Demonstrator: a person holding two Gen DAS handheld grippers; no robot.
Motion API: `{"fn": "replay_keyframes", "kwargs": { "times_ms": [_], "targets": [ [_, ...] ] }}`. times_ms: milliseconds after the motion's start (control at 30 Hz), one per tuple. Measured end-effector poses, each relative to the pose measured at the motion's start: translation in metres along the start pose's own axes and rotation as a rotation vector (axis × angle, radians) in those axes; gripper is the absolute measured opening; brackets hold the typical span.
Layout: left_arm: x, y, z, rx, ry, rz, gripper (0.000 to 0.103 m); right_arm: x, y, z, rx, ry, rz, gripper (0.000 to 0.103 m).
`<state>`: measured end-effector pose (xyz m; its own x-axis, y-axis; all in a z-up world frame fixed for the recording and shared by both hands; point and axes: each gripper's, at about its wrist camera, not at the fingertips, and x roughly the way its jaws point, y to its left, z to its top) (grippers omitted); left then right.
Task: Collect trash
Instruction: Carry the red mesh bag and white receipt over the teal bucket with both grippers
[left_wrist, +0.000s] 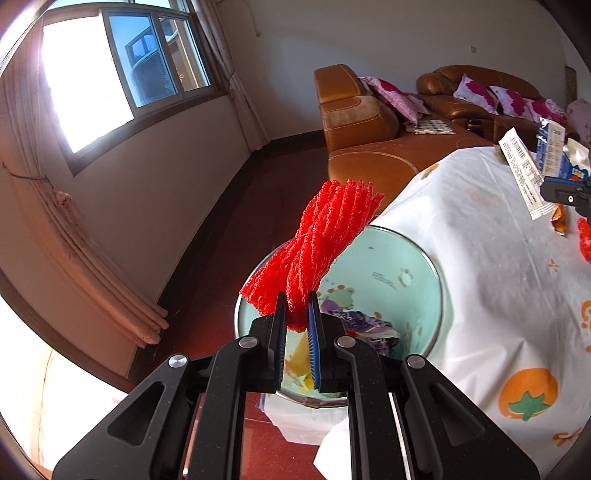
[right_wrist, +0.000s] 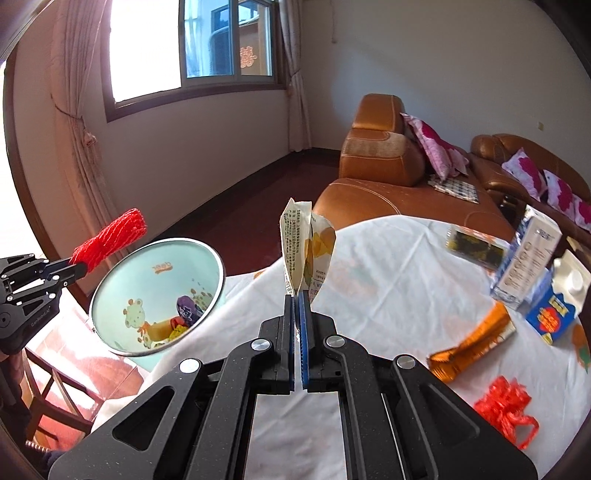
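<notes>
My left gripper (left_wrist: 296, 308) is shut on a red foam fruit net (left_wrist: 325, 236), held above the mouth of a mint-green trash bin (left_wrist: 391, 258) that stands beside the table. Wrappers lie at the bin's bottom. From the right wrist view the same left gripper (right_wrist: 79, 267) and red net (right_wrist: 110, 238) hang by the bin's (right_wrist: 122, 295) far-left rim. My right gripper (right_wrist: 296, 295) is shut on a white and yellow snack wrapper (right_wrist: 304, 247), held upright over the white tablecloth (right_wrist: 388, 266) to the right of the bin.
On the table lie an orange foil wrapper (right_wrist: 472, 341), a red plastic bow (right_wrist: 504, 408), two milk cartons (right_wrist: 532, 258) and a dark snack packet (right_wrist: 469, 245). A brown leather sofa (right_wrist: 384, 162) with pink cushions stands behind. A wooden chair (right_wrist: 55, 380) sits below the bin.
</notes>
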<state>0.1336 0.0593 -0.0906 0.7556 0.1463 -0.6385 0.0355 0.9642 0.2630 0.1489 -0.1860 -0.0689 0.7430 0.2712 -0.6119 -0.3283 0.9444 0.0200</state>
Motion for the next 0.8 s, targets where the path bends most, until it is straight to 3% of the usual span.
{"fn": "replay_keyframes", "kwargs": {
  "times_ms": [800],
  "targets": [
    [0.015, 0.032, -0.01, -0.032, 0.058, 0.11, 0.01, 0.047, 0.062, 0.022, -0.129, 0.032, 0.101, 0.003]
  ]
}}
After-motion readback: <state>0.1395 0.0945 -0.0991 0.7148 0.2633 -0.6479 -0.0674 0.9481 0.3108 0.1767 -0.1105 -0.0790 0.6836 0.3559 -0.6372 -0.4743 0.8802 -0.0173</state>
